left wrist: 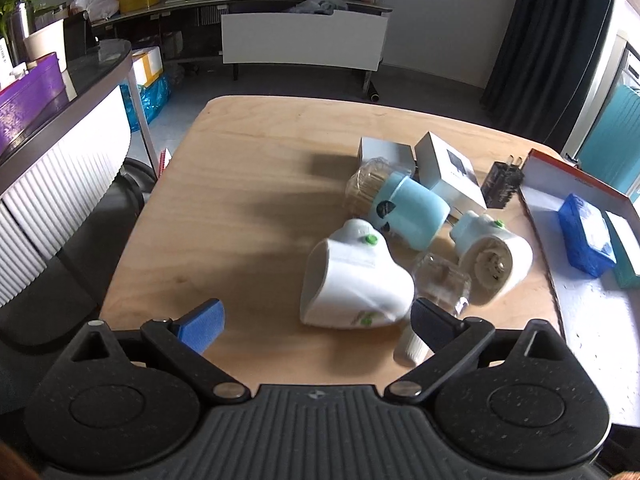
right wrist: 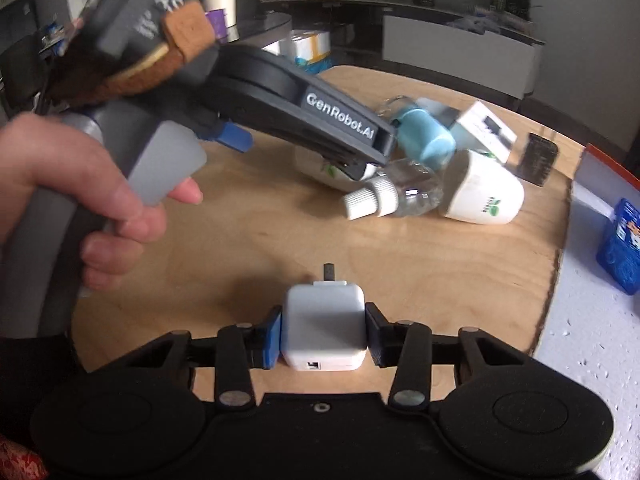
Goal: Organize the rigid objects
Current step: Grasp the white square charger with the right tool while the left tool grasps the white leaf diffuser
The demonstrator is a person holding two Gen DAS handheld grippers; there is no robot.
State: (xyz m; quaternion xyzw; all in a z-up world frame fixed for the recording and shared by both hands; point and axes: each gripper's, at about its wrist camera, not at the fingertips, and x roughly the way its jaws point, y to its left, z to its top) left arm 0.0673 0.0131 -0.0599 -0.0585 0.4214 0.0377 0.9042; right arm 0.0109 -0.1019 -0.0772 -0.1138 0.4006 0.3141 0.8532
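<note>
My right hand-held gripper (right wrist: 323, 332) is clenched on the white charger (right wrist: 323, 326), held just above the bare near part of the bench (right wrist: 240, 240). My left hand-held gripper (left wrist: 316, 320) stands released and wide beside the tipped white mug (left wrist: 352, 284). Beyond lies the heap of cups and boxes, with open wood left of it and the white tray (left wrist: 592, 312) along the bench's right edge.

We see a white charger block (right wrist: 323, 322), a pale blue cup (left wrist: 412, 210) and a light, wood-grained table (left wrist: 240, 200).
</note>
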